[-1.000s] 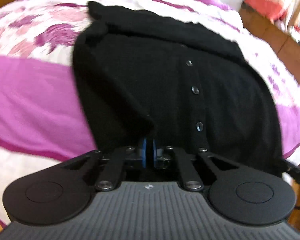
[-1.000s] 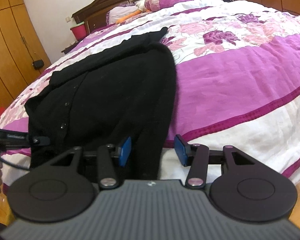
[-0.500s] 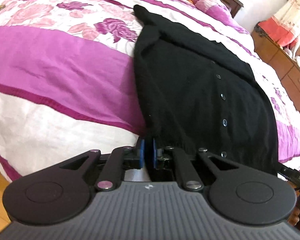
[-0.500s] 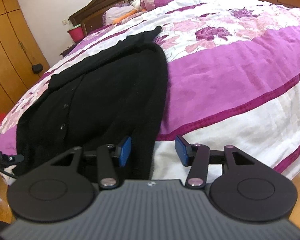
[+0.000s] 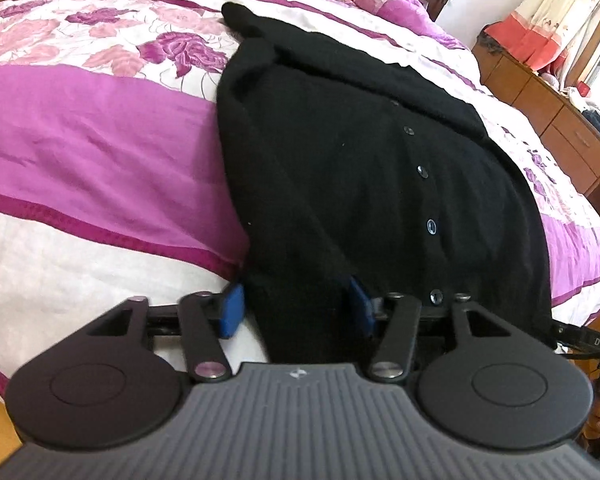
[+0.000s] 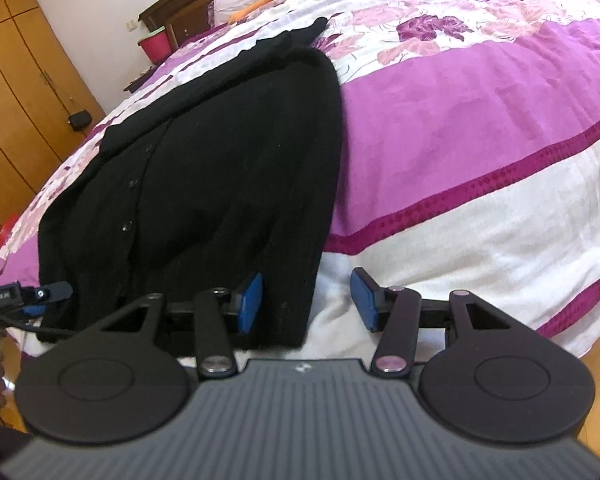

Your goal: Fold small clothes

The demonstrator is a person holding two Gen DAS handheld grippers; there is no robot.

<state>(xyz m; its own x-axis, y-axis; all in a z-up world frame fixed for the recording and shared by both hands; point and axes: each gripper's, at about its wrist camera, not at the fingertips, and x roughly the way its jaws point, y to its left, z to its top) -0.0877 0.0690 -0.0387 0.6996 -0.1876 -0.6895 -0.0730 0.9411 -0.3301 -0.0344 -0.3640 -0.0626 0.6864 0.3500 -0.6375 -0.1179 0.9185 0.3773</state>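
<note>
Black knit fills my left wrist view: the cardigan [image 5: 360, 184] lies buttoned on the purple floral bedspread [image 5: 100, 140], its hem at the near bed edge; my left gripper [image 5: 296, 308] is opening, the folded-in sleeve end between the blue pads, neither pressing; I judge the side fold just laid. From my right wrist view, the right gripper [image 6: 306, 300] stands half open, hem edge by its left pad, ungripped; next, I reckon, both pinch the hem for the lengthwise fold.
</note>
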